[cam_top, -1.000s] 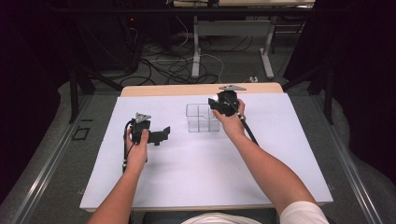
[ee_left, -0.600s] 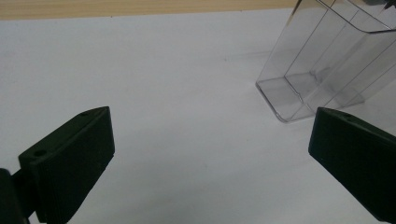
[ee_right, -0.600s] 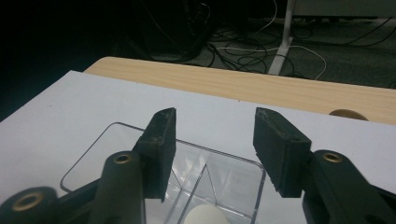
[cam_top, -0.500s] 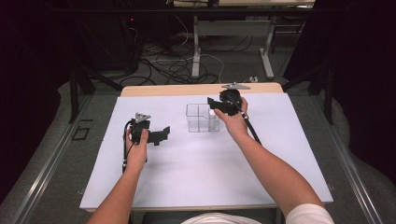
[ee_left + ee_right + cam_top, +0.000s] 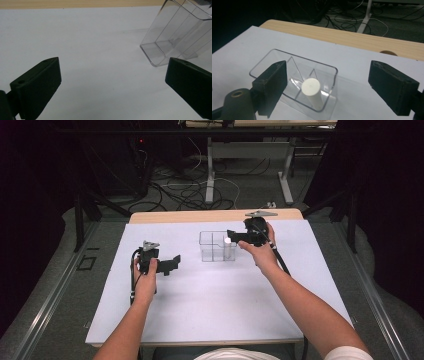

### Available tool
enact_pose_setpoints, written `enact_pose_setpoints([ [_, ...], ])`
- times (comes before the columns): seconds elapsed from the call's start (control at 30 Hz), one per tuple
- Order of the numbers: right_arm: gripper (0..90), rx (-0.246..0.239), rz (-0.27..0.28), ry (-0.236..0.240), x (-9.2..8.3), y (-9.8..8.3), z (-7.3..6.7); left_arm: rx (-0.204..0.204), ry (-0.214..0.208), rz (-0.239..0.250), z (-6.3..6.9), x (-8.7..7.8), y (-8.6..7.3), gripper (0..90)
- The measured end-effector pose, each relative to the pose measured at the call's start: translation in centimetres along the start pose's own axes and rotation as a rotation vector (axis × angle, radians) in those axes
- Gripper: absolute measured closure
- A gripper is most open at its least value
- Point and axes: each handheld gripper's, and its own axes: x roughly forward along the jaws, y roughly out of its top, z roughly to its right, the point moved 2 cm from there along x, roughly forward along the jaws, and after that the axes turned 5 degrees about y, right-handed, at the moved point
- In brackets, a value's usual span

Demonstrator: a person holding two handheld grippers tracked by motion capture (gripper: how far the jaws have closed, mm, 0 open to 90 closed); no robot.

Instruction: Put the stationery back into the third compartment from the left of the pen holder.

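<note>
1. The right gripper (image 5: pixel 235 237) is held above the right end of the clear plastic box (image 5: pixel 218 246), which stands on the white sheet (image 5: pixel 210 305) near the far side of the table (image 5: pixel 210 215). Its jaws have just been opening and now stand wide apart, with nothing pressed between them.

2. In the right gripper view, the right gripper (image 5: pixel 327 85) looks down on the box (image 5: pixel 274 56). A white cylinder (image 5: pixel 312 91) stands in the compartment nearest the camera, leaning slightly, its flat round top facing up. It sits in the gap between the two black jaws but touches neither of them.

3. Thin clear walls divide the box into compartments. The cylinder occupies one at the right end as seen from the high view (image 5: pixel 228 242); the other compartments visible there look bare.

4. The left gripper (image 5: pixel 172 264) is held low over the sheet, well to the left of the box, its jaws pointing towards it. The person's left hand (image 5: pixel 145 282) grasps its body, and its cable loops down beside the wrist.

5. In the left gripper view, the left gripper (image 5: pixel 112 82) has its jaws far apart, with only bare white sheet (image 5: pixel 100 50) between them. A corner of the box (image 5: pixel 172 37) shows at upper right, clear of both jaws.

6. The person's right hand (image 5: pixel 260 254) holds the right gripper from the near side, the forearm reaching in across the sheet from the lower right.
</note>
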Motion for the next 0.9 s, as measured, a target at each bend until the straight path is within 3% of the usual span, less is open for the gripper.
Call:
enact_pose_setpoints([
  [0.27,10.0,0.002,-0.025,-0.037,-2.2,-1.1,1.7,-0.012,0.004,0.004,-0.3,-0.1,0.0,0.1],
  [0.47,6.0,-0.058,-0.033,-0.082,-3.5,-2.1,2.7,-0.023,0.007,0.011,-0.5,-0.1,0.0,0.2],
  [0.6,0.1,-0.069,-0.039,-0.091,-4.3,-2.9,3.3,-0.028,0.008,0.008,-0.5,-0.2,0.0,0.2],
  [0.9,0.0,-0.046,-0.057,-0.127,-6.0,-5.1,5.0,-0.034,0.014,0.009,-0.8,-0.4,0.0,0.2],
])
